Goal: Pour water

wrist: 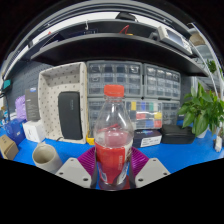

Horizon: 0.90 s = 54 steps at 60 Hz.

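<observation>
1. As seen from the gripper view, the gripper has its two fingers at either side of a clear plastic bottle; pink pads sit against the bottle's lower body w/ no visible gap, so it reads as clamped on the bottle.
2. Bottle: upright, orange cap on, reddish liquid filling approx. the lower two-thirds; it stands between the fingers, directly ahead of the camera.
3. Just beside the bottle, to one side and slightly beyond the fingers: a pale cup on the blue table, apart from the bottle; judged the likely receiving vessel.
4. Beyond: a white perforated panel w/ a dark box in front, drawer cabinets along the back wall, a green plant at the far side, shelves above.
5. Step in hand (judgement): carry bottle to cup and tip. Cap appears on, so nothing can pour until it is removed.
6. Technique: keep the grip firm and low on the body; hold bottle vertical in transit; bring the neck over the cup's mouth before tilting; tilt slowly, as a fairly full bottle surges early.
7. Risk: thin plastic may deform under squeeze, or slip when tilted.
</observation>
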Tool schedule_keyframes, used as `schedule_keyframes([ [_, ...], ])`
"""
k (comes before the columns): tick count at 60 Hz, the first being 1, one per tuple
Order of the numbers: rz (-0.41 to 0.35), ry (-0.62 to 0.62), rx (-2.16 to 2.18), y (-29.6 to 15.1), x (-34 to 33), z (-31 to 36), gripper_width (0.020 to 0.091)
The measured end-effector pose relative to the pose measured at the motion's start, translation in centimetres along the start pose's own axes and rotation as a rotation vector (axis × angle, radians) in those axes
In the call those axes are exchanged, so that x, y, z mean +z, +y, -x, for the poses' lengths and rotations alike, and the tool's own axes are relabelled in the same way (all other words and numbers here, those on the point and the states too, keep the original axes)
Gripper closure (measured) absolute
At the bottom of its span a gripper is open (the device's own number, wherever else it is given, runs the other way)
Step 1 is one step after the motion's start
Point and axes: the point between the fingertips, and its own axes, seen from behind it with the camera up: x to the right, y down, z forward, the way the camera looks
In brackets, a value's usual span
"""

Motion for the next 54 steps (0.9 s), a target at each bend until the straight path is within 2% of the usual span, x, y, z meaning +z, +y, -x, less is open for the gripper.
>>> schedule_keyframes([
  [9,0.029,-0.009,0.023,0.2,-0.2,0.0,0.0550],
  [15,0.088,-0.003,0.018,1.7,-0.6,-0.3,0.0290],
  [18,0.118,0.009,0.012,2.6,-1.1,-0.5,0.0248],
  [39,0.248,0.013,0.045,6.0,-10.1,1.0,0.0256],
  [46,0.258,0.010,0.051,3.9,-12.9,1.9,0.0255],
  [54,0.219,0.005,0.064,-0.5,-14.6,3.2,0.0252],
])
